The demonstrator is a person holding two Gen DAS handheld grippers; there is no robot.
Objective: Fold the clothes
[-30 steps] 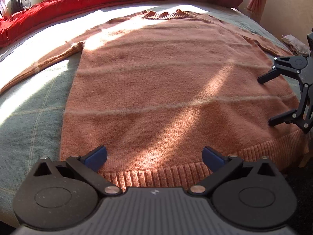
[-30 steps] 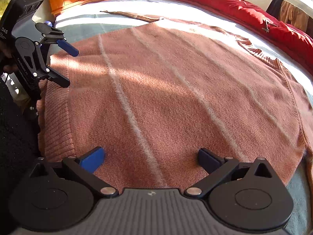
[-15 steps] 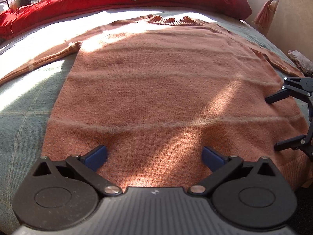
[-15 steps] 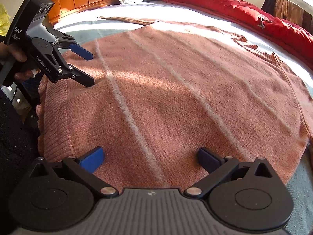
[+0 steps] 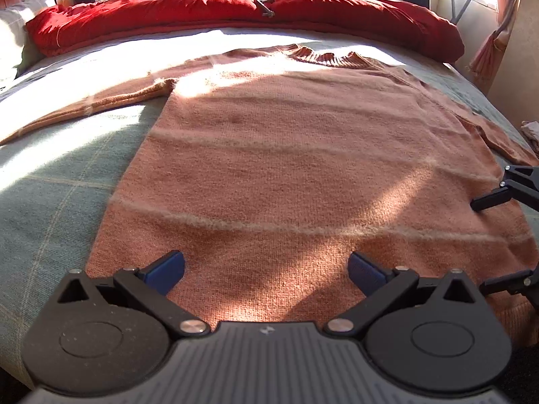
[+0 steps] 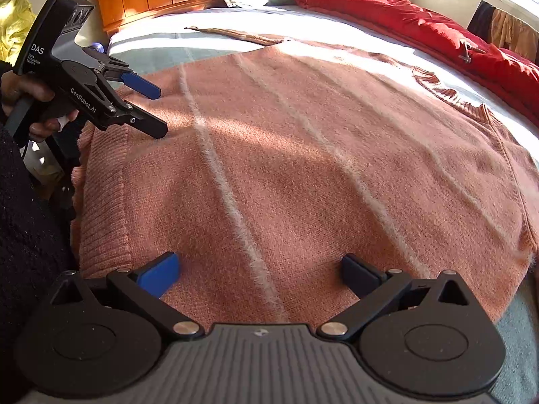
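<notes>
Apparently readying a hem grab: sweater lies flat on the bed, spread ahead of both grippers' jaws, left and right wide apart (nothing held).

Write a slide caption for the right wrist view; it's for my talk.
Both open claws, left and right, hover over a flat pink sweater.

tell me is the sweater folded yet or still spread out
Spread out: the sweater lies flat on the bed, one sleeve stretched sideways, no fold visible.
</notes>
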